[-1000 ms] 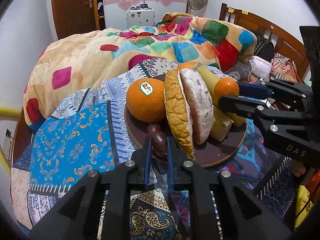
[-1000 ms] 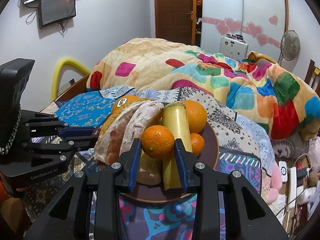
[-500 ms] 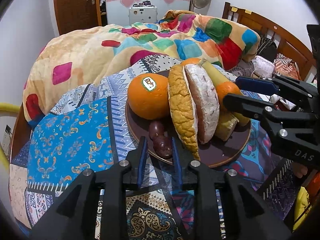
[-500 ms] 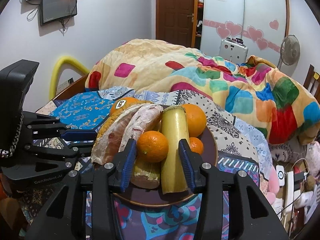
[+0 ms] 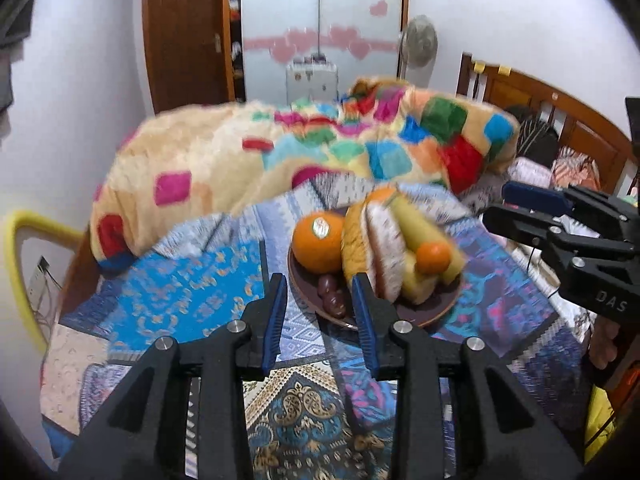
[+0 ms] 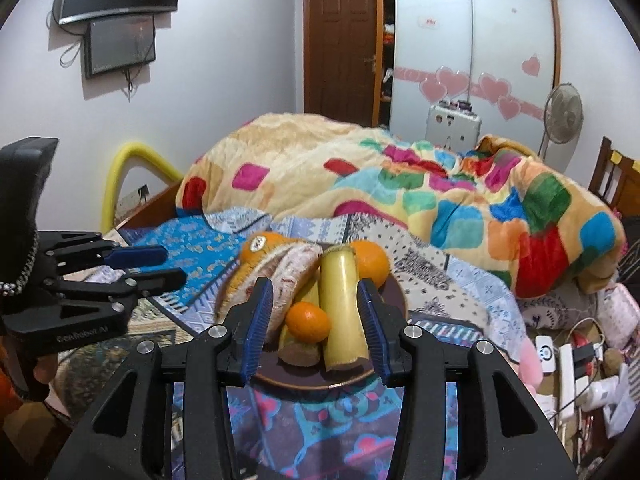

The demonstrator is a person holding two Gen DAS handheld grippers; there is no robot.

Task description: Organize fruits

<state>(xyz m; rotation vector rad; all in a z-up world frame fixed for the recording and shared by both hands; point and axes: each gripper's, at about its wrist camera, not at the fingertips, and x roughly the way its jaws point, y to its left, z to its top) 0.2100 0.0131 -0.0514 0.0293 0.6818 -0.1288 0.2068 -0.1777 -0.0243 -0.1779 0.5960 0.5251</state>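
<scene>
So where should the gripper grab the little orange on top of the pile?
Probably around the small orange's middle, coming in from the front with the right gripper, already open and lined up. It is round and sits high on the pile, so its two sides are free, though the long yellow fruit crowds one side.

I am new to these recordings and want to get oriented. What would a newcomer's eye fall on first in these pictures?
First, the brown plate heaped with fruit on the patterned bedspread, in the middle of both views: a stickered orange at its left, pomelo wedges leaning upright, a small orange on top. Next, the right gripper and the left gripper, black with blue jaws, both open and empty before the plate. Behind lies a bright patchwork blanket.
</scene>
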